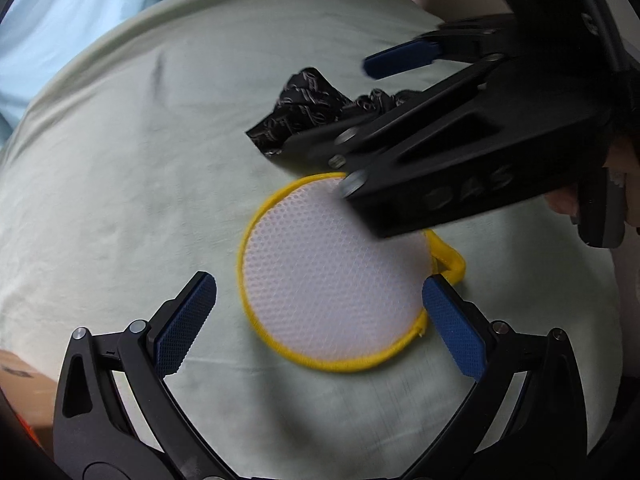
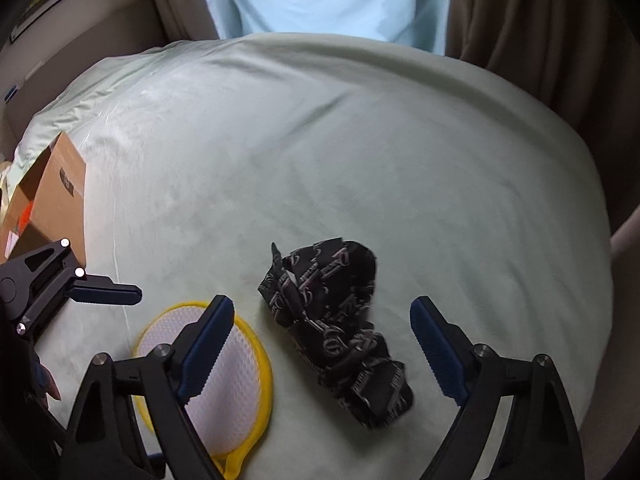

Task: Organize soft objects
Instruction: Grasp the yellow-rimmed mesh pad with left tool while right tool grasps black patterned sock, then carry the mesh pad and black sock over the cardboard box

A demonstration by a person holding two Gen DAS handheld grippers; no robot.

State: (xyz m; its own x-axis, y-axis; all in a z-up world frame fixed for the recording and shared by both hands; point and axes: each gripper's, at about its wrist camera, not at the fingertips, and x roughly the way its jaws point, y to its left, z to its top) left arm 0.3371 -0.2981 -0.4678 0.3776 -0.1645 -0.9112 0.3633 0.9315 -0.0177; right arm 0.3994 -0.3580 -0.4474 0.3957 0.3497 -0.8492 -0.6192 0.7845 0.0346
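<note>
Near the middle of the pale green bedspread (image 2: 360, 152), a crumpled black patterned cloth (image 2: 336, 320) lies just beside a round white mesh pad with a yellow rim (image 1: 332, 276); the two are close, and whether they touch cannot be told. A cardboard box (image 2: 52, 192) sits at the bed's left edge in the right wrist view.

Both tools point steeply down. The right gripper (image 2: 320, 344) has its jaws spread wide with nothing gripped, the black cloth between them but not pressed. The left gripper (image 1: 320, 320) is likewise wide open and empty, straddling the near side of the mesh pad, its right finger close to the pad's yellow hanging loop (image 1: 452, 260).

The step in hand looks like a paired pick-up. For the cloth, lower until the fingers sink slightly into the bedspread, then close around the thickest bunch so no tail drags. The flat pad gives little to pinch, so the loop or the rim edge is likely the better hold than the mesh face.
</note>
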